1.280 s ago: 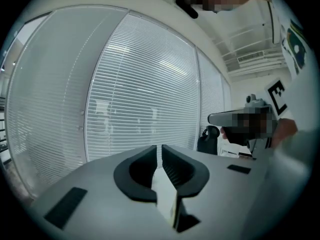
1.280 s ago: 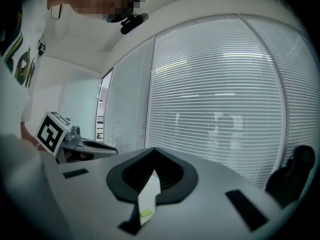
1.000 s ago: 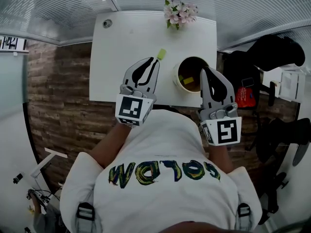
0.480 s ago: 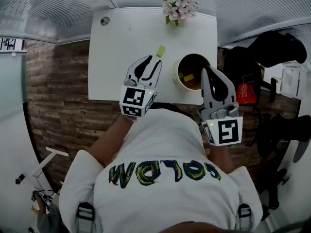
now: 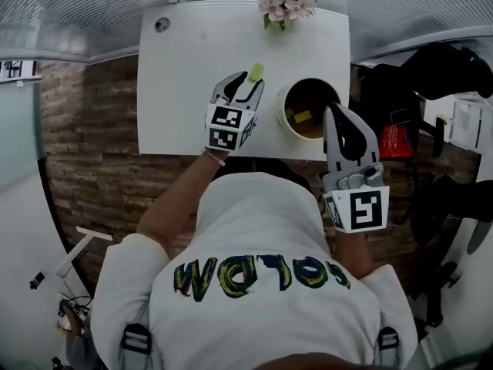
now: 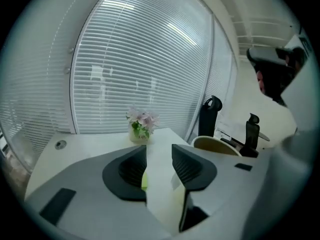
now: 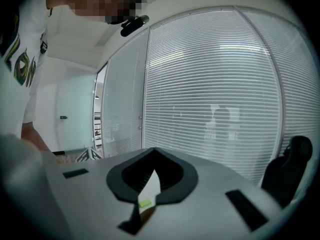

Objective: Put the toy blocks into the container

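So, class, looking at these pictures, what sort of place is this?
Probably an office or meeting room: a white rectangular table, pale slatted window blinds behind it, and what look like black office chairs beside it.

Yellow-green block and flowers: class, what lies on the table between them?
Nothing. Only bare white table separates the yellow-green block from the flowers, as the head view shows; the left gripper view agrees.

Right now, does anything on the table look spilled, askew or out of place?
Nothing looks spilled or damaged. One yellow-green block lies on the table, outside the container, not yet put in.
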